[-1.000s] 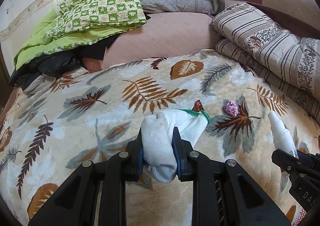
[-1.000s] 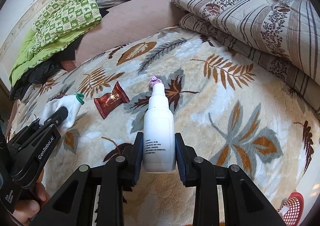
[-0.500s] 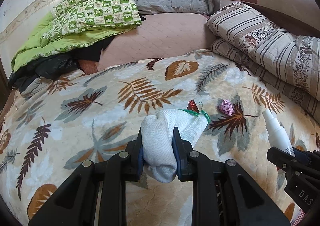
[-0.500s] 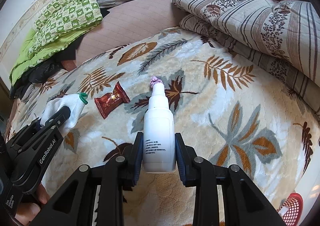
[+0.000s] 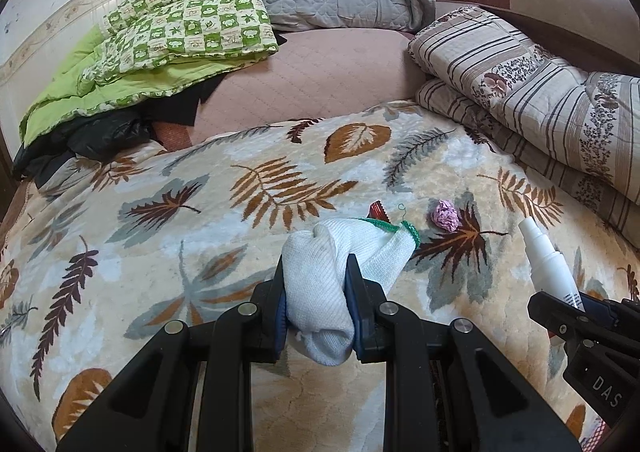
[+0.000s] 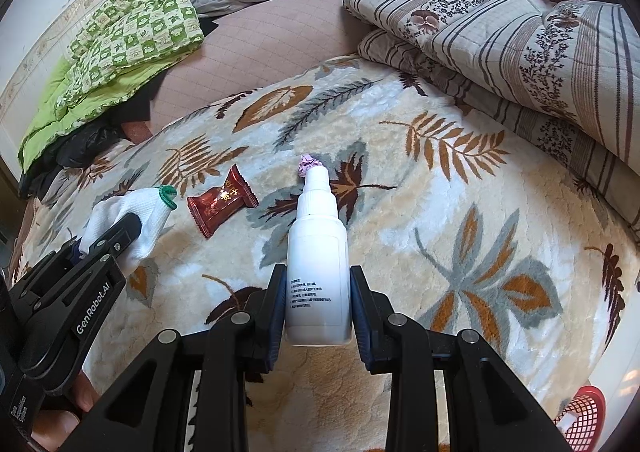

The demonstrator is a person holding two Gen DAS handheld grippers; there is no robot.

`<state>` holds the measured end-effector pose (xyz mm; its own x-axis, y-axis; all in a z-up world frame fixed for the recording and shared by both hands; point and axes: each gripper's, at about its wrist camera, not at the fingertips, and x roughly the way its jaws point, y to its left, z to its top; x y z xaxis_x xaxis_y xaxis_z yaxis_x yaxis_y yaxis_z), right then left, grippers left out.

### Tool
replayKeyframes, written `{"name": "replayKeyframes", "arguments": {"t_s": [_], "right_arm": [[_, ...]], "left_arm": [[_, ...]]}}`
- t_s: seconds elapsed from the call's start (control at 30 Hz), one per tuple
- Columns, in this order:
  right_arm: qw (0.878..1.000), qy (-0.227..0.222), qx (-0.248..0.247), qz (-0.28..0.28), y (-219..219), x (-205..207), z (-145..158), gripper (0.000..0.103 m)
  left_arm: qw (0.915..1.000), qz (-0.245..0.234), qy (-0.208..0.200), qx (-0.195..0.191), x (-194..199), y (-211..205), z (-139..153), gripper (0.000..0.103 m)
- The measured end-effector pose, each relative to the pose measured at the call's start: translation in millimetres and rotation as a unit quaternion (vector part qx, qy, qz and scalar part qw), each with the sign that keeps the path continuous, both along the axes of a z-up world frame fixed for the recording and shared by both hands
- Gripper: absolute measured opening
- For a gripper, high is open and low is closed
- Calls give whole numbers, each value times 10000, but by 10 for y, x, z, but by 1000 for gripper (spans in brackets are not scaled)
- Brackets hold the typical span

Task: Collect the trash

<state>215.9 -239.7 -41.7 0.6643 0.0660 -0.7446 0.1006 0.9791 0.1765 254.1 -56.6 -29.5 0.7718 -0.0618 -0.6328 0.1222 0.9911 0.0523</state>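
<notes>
Trash stays half-gathered on the leaf-print blanket (image 6: 460,211): left gripper (image 5: 316,292) remains clamped on a white glove (image 5: 324,284), right gripper (image 6: 318,300) on a white bottle (image 6: 318,264), both unmoved; candy wrapper (image 6: 222,201) and pink paper wad (image 5: 446,215) lie uncollected.

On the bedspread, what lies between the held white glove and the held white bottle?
The red snack wrapper lies between the glove and the bottle; the right wrist view shows it clearly.
</notes>
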Motion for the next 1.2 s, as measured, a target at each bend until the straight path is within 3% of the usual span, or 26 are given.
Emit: {"name": "replayKeyframes", "arguments": {"t_s": [1.2], "right_arm": [[10000,-7,-15,12,-15,0,9,32]], "left_arm": [[9999,-38,-17,-91,-14,-104,45,23]]}}
